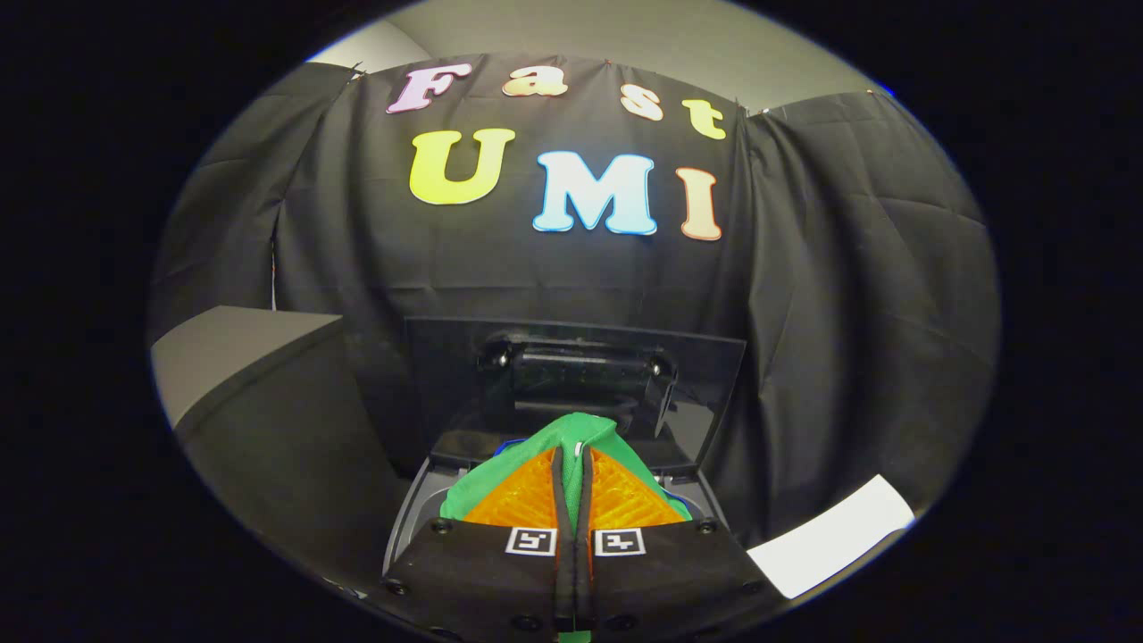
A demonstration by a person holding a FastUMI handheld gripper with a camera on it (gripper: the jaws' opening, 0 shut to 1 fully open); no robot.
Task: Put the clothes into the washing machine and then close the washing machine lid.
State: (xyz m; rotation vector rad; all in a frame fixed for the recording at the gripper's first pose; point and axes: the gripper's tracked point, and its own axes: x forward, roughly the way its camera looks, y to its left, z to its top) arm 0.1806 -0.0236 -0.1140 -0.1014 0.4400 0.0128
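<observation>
the gripper (pixel 571 464) is clamped on a green garment (pixel 571 436), fingers nearly together. the washing machine (pixel 420 500) opening lies just ahead at 12 o'clock, below the cloth; its raised lid (pixel 705 375) stands beyond, upright.

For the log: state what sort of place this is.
Probably a staged recording booth, not a real laundry room: black cloth walls, a small washing machine with lid raised, and the gripper jaws shut on green clothes.
</observation>
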